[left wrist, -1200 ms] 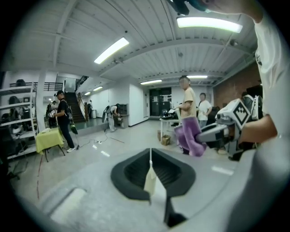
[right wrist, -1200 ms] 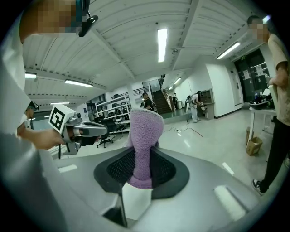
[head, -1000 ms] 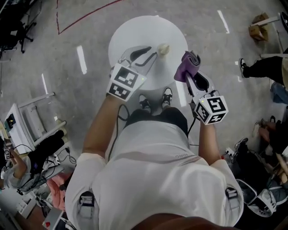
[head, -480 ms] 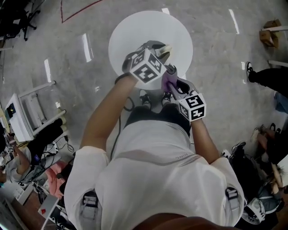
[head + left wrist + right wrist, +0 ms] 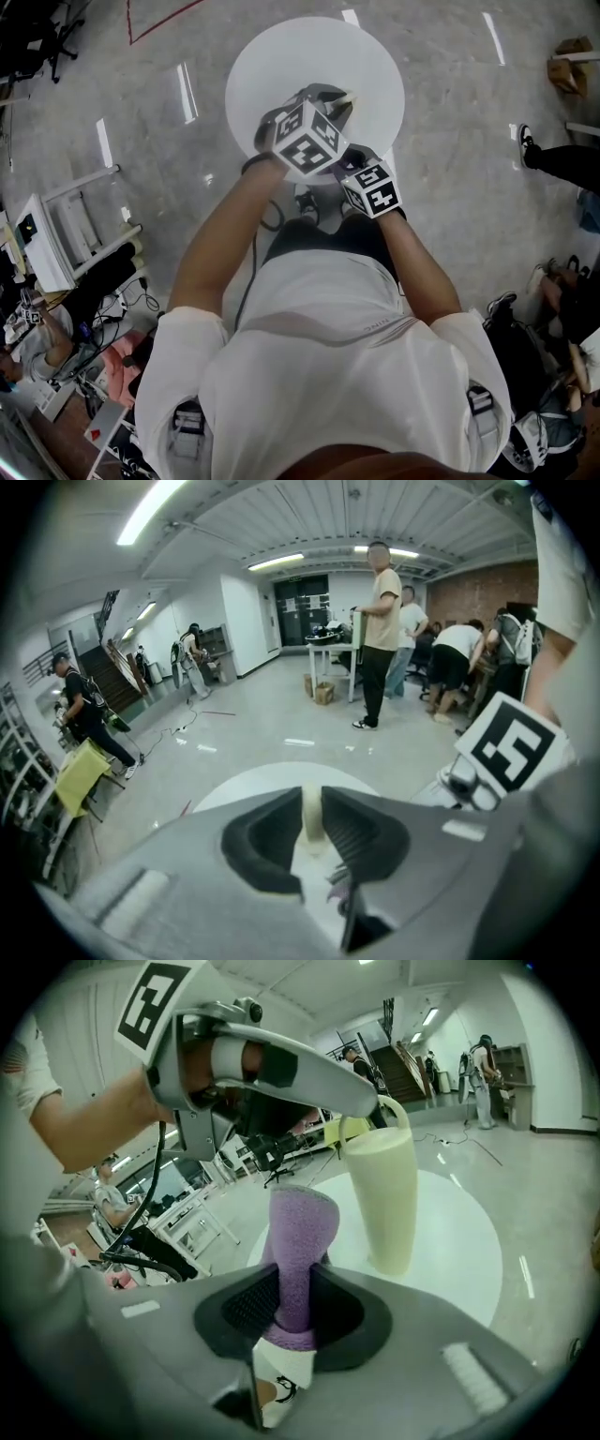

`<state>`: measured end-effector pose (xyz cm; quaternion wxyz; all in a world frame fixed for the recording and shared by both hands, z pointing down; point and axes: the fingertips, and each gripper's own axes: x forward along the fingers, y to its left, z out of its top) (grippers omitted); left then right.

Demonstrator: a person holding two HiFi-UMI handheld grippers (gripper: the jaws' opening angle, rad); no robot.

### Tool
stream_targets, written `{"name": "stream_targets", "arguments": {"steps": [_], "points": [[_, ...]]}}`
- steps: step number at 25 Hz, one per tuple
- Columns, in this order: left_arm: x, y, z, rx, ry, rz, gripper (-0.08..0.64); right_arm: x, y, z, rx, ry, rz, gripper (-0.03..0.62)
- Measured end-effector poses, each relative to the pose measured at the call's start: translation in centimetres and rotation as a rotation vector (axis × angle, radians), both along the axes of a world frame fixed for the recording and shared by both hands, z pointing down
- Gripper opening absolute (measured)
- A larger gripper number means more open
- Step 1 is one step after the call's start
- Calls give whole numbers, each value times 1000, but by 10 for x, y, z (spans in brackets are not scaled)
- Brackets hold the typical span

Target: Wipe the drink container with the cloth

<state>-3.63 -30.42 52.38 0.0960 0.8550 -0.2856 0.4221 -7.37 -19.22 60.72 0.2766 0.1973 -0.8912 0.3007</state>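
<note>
A tall cream drink container stands on the round white table. In the left gripper view it fills the gap between the jaws. My left gripper has just been closing and now presses on the container at its upper part, as the right gripper view shows. My right gripper is shut on a folded purple cloth that sticks up from its jaws, close beside the container and to its left. In the head view both grippers crowd together at the table's near edge, the left in front.
Several people stand at desks across the room. A person's shoe shows at the right, and a white rack with cables at the left. The table's far half is bare white.
Both grippers have dropped toward the table and come together. The left moved right onto the container and closed round it. The right brought the cloth leftward, next to the container.
</note>
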Motion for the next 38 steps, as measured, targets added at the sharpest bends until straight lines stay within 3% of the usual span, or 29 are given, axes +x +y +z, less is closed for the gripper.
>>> {"name": "stream_targets", "arguments": {"steps": [4,10,21,27,32,38], "points": [[0,1,2,-21,13,-12,61,-21,-14,-8,37,-32,-25,97],[3,-1,3,-37,-22,3,57,-19,-50,-14,20,-84,79,97],[2,-5,4,-54,4,-8,57,-8,-73,3,-245,-303,355,97],[-3,-4,5,-55,5,-6,57,-10,-67,49,-363,-171,420,98],[-3,-9,3,-53,2,-4,57,-14,-62,62,-512,-161,445,97],[4,-3,3,-57,13,5,58,0,-50,71,-603,-125,539,98]]}}
